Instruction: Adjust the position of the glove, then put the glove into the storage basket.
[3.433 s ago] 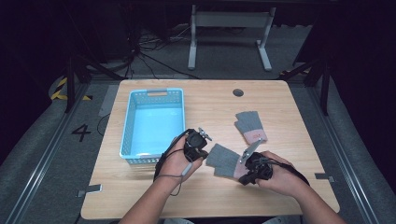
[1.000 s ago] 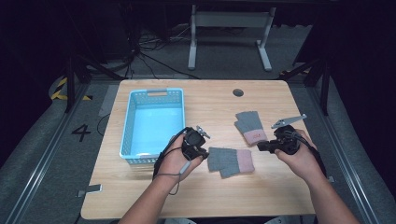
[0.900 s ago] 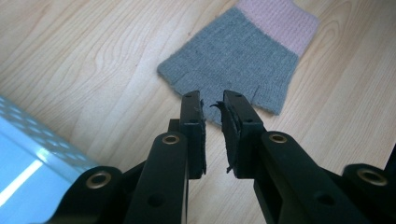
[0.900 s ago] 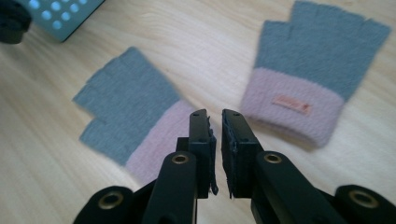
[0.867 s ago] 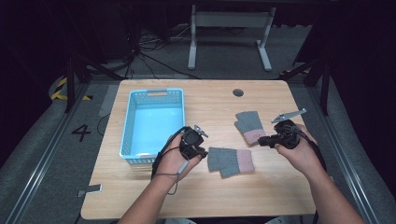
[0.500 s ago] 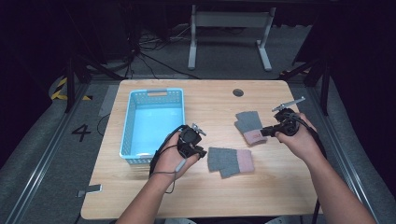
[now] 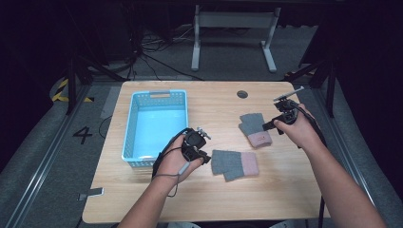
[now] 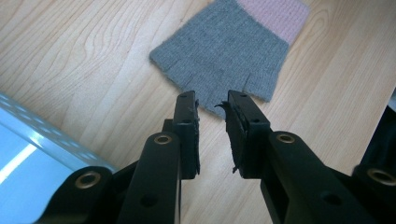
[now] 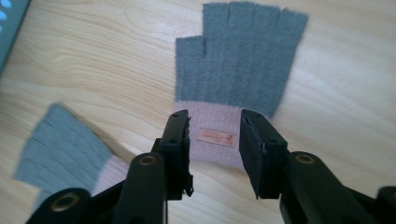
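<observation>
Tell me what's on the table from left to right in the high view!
Blue basket → left gripper → nearer grey and pink glove → farther grey and pink glove → right gripper.

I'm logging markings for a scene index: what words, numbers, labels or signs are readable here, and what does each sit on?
"4": a dark painted numeral on the grey floor left of the wooden table.
Small orange-pink tag on the pink cuff of the grey fingerless knit glove: it bears printing, too small and blurred to read.
Yellow-and-black hazard stripes on the floor: a sign without words.
</observation>
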The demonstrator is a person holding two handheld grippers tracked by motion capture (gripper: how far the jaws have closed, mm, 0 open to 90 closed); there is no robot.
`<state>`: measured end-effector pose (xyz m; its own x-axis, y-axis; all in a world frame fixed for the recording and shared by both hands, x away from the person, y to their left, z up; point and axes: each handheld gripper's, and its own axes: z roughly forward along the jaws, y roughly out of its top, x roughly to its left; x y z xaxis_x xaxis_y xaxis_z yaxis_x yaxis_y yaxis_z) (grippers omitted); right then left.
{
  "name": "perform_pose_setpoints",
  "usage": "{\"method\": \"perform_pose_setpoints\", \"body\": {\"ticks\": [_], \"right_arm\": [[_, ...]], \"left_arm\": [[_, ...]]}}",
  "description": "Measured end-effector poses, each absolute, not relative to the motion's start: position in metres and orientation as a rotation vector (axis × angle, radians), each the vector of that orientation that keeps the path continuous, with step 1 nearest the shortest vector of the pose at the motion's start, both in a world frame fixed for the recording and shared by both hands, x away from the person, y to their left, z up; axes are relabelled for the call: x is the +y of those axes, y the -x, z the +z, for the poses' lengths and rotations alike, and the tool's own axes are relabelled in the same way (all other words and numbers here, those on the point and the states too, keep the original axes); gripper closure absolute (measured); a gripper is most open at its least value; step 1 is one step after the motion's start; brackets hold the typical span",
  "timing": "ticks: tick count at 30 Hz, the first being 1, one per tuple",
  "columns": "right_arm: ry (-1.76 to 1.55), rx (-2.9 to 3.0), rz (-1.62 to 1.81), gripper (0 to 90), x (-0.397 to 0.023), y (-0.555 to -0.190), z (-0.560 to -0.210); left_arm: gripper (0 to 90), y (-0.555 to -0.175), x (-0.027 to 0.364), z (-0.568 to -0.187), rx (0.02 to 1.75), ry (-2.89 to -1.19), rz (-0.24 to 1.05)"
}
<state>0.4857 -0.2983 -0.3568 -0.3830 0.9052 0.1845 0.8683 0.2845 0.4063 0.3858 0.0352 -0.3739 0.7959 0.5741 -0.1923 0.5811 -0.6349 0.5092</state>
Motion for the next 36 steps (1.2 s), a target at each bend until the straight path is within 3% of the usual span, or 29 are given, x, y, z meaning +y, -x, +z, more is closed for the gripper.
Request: {"method": "perform_pose_setpoints", "body": {"ticks": [21,36], "right_arm": [[-1.727,2.464,0.498,47.2,-0.282,-0.526,-0.398],[-1.696,2.470,0.435,45.9,-0.275,-0.531,-0.419]], "left_arm": [[72.0,-0.385,0.036,-0.371,0.850,-2.414,-0.020],[71.0,-0.386,0.035,-0.372,0.846,-2.425,-0.019]]}}
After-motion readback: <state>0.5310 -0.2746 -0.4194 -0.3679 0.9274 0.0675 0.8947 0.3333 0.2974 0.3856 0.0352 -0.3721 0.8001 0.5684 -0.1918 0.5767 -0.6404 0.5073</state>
